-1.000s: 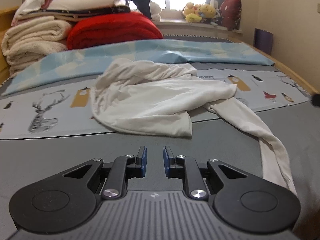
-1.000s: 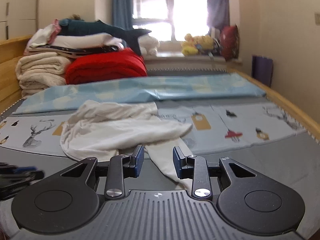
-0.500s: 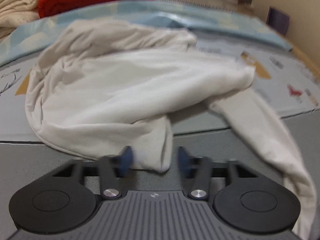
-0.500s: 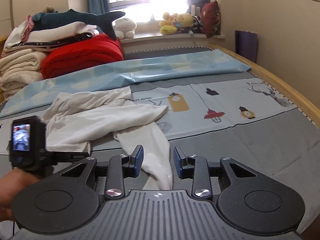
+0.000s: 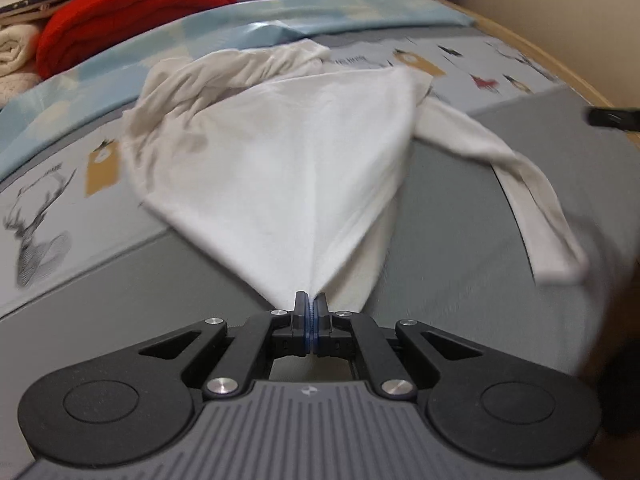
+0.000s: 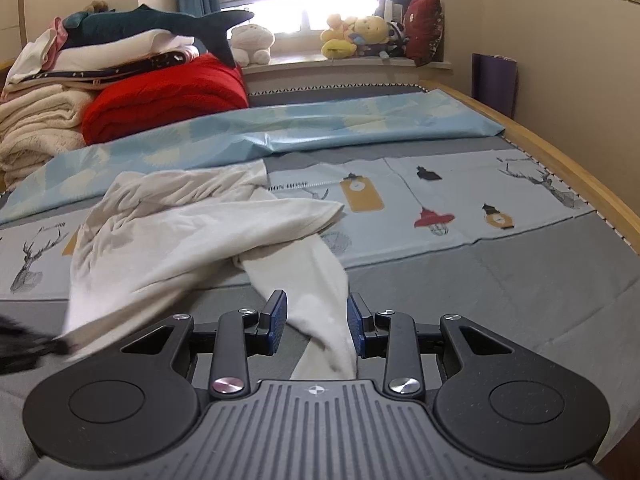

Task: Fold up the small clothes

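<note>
Left gripper (image 5: 311,306): angled down, clamped on white garment (image 5: 280,152) corner | Right gripper (image 6: 316,316): jaws apart, straddling its sleeve (image 6: 320,292)

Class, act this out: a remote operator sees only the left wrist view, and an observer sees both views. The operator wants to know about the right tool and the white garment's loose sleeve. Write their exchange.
Operator: My left tool is shut on the white garment. Is the right tool gripping anything?
Observer: No. In the right wrist view the right tool is open.
Operator: Where is the sleeve relative to it?
Observer: It lies on the bed and runs between that tool's two fingers, ready to be pinched.
</note>
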Motion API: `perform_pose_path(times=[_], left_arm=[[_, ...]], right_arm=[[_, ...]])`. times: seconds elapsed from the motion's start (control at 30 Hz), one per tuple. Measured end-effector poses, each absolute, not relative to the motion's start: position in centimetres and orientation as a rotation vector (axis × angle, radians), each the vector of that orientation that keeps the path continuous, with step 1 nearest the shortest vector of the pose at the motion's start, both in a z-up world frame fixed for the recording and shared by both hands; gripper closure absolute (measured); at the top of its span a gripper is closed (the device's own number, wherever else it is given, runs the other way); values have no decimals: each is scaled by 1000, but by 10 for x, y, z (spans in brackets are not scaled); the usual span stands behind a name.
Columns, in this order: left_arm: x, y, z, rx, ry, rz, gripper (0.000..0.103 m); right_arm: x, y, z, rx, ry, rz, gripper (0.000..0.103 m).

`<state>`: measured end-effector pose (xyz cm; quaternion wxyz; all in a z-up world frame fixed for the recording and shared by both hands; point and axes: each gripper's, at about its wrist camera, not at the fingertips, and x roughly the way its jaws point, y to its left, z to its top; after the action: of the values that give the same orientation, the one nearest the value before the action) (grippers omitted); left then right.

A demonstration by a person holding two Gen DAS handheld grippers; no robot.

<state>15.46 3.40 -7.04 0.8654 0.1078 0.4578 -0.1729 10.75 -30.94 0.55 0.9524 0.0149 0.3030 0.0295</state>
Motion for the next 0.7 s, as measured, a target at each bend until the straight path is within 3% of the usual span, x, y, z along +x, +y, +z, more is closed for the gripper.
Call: perform_pose_path(times=[0.37, 0.43, 0.53, 0.7], left_arm=[[65, 192, -101, 236, 1277, -337, 101], [60, 208, -94, 165, 1258, -332, 91], [63, 229, -66, -46, 1134, -368, 55], [83, 237, -66, -210, 1133, -313, 52]], right_arm=[[96, -287, -8, -27, 664, 53, 69], [100, -282, -12, -27, 680, 66, 69], [112, -274, -21, -24, 724, 126, 69], [141, -246, -43, -103, 788, 204, 65]])
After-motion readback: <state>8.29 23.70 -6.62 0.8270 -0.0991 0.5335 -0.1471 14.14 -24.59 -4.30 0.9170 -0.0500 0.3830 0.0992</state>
